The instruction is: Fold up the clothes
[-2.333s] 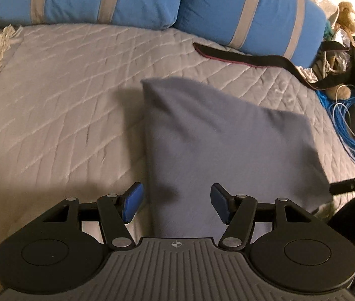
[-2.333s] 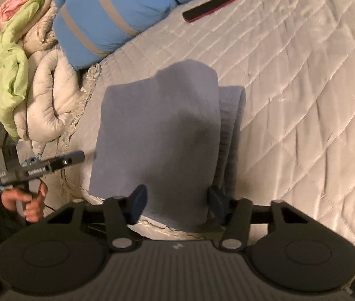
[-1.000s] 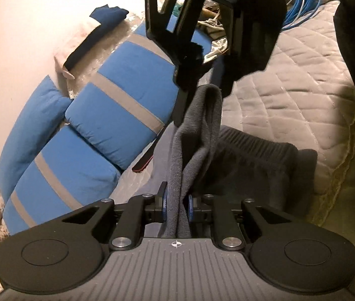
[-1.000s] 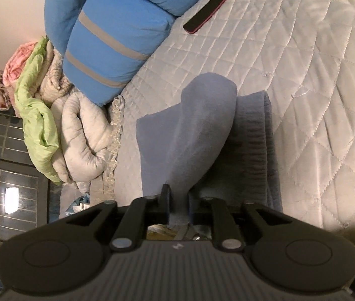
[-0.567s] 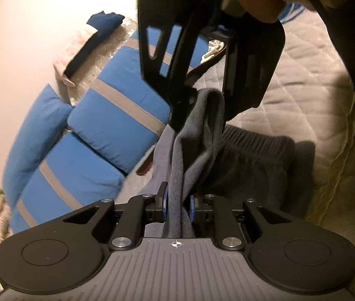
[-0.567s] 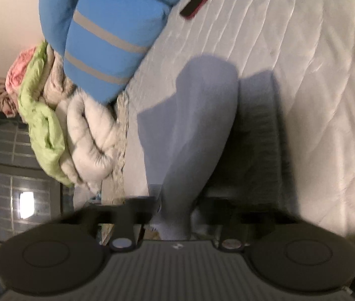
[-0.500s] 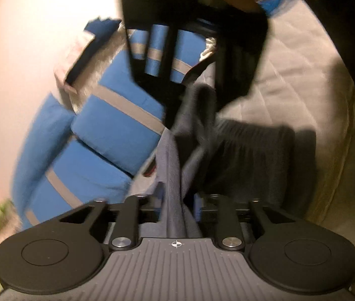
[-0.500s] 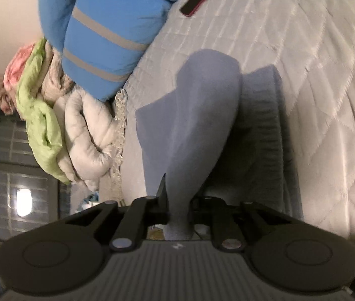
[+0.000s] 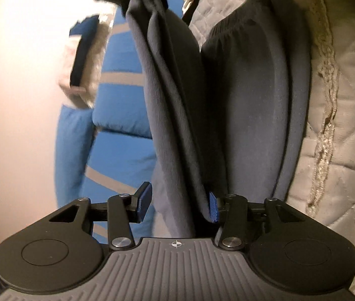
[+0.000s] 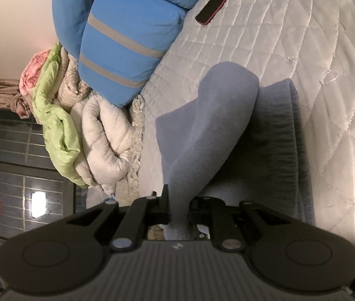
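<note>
Beyond both sets of jaws spreads the quilted bedspread (image 10: 303, 57), with blue striped pillows (image 10: 127, 45) far ahead to the left of the right gripper's jaws. On it, directly ahead of those jaws, lies the grey garment (image 10: 278, 130), partly folded, its ribbed waistband off to their right. One fold rises from the bed straight back into the right gripper (image 10: 178, 210), whose jaws are clenched on it. From the left wrist view the same lifted fold (image 9: 172, 100) runs between the jaws of the left gripper (image 9: 177, 205), which are opening; the left pad stands clear, the right pad sits against the cloth. This looks like thick, soft fleece: light, limp, not slippery. It will sag wherever unsupported, so corners or the doubled edge seem the best places to pinch.
</note>
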Tool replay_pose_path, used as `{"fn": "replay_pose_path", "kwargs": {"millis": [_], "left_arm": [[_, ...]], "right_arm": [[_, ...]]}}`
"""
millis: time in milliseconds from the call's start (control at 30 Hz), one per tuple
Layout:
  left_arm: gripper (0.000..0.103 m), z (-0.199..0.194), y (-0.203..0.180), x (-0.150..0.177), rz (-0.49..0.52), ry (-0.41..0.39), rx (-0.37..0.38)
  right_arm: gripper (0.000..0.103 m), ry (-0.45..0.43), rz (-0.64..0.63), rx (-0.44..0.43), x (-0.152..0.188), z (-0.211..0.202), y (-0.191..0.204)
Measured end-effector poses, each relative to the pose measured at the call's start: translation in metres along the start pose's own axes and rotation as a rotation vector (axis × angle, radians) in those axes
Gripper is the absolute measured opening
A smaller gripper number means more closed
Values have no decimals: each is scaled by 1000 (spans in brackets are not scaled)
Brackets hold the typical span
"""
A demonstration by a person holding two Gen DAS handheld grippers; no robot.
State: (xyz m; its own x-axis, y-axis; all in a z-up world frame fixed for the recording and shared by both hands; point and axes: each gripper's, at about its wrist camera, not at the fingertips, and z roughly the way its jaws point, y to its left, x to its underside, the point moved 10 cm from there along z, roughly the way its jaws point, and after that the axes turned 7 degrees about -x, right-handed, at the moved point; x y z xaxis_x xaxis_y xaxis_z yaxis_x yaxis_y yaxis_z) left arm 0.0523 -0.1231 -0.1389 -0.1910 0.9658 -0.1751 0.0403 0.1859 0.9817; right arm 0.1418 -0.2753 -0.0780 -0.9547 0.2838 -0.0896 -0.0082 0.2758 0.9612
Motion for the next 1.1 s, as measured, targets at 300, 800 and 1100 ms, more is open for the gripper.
{"fn": "replay_pose_path", "kwargs": {"millis": [300,800,1100], "left_arm": [[48,10,-2,13,16,78,43],[31,15,10,78,63,247,99],[10,12,23,85,-100,280,190]], "right_arm": [[12,2,-25,-12,-4,3,15],[12,-15,-7,-20,-5,-2,10],[12,-5,24,30,4,-5,-7]]}}
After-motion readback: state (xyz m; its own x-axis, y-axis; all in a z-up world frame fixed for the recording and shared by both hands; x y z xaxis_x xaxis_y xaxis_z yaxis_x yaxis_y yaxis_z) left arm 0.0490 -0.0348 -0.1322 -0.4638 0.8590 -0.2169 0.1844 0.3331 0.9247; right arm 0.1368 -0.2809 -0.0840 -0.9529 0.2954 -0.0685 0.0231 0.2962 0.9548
